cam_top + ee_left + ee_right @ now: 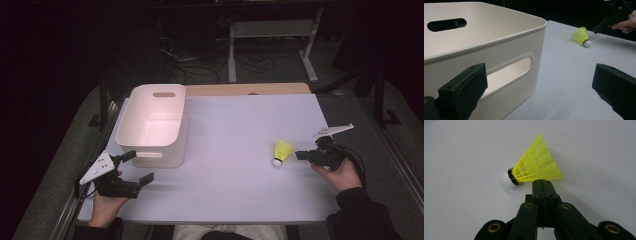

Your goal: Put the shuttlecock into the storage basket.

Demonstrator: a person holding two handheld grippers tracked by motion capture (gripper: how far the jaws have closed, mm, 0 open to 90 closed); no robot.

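You will find no readable text, label, brand, number or sign here: the cream plastic bin, the yellow mesh shuttlecock and the white worktop all carry plain, unmarked surfaces.

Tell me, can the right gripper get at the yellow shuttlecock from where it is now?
Probably yes. The right gripper sits right beside the shuttlecock with bare table between them. But its jaws are shut with nothing between them, so they would need to open first.
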